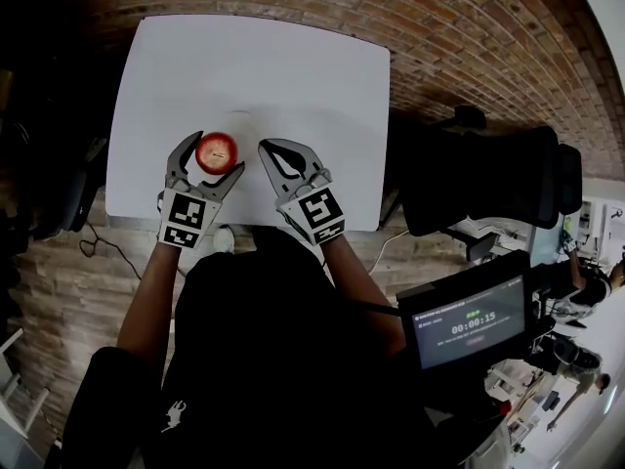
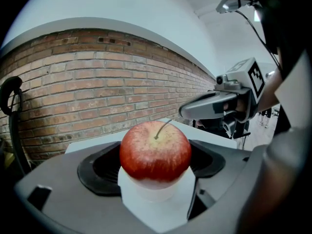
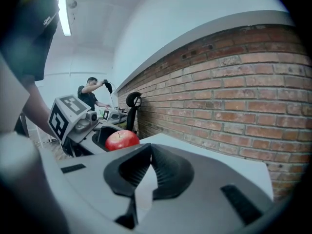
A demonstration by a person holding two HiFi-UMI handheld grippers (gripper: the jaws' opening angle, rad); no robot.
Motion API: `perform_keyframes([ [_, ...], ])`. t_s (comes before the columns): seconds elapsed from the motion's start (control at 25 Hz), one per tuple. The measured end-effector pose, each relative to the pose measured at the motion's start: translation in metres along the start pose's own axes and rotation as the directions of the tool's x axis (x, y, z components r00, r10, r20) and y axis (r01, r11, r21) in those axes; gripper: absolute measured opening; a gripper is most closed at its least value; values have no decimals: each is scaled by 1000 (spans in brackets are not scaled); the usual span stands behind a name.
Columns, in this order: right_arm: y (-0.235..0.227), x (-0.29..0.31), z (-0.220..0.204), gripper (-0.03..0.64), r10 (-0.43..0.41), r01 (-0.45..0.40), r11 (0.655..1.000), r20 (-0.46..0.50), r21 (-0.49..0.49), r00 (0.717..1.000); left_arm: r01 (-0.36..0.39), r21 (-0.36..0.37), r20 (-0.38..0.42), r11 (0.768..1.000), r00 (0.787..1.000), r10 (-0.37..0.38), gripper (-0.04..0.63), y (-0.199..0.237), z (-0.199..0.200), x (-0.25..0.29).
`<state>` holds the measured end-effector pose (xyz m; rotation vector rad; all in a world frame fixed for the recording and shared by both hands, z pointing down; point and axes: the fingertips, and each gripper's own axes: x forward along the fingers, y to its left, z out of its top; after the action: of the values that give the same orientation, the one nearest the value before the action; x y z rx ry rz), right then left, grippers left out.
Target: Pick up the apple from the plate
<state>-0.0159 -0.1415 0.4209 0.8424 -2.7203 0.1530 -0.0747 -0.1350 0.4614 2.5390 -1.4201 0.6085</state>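
Brightness: the white table (image 1: 254, 66) is washed out in the head view, nearly without detail, while the dark clothing below it reads almost black.
Light source: a ceiling strip lamp (image 3: 63, 13) glows in the right gripper view.
Glare: a soft sheen lies on the apple (image 2: 155, 151).
Distortion: all views are fisheye, the brick wall (image 2: 97, 82) bows, and the corners are vignetted black.
Focus: the apple is sharp and the nearest grey foreground is soft.

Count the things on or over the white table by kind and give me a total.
Apple: 1 (red, between the left gripper's jaws)
Grippers: 2 (left gripper, right gripper)
Table: 1 (white)
Total: 4
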Motion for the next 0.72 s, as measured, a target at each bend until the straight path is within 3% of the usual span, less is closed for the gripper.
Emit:
perform_keyframes([
  [0.72, 12, -24, 49, 3, -22, 24, 999, 106, -21, 994, -28, 47, 98, 999, 995, 23, 410, 2, 48, -40],
])
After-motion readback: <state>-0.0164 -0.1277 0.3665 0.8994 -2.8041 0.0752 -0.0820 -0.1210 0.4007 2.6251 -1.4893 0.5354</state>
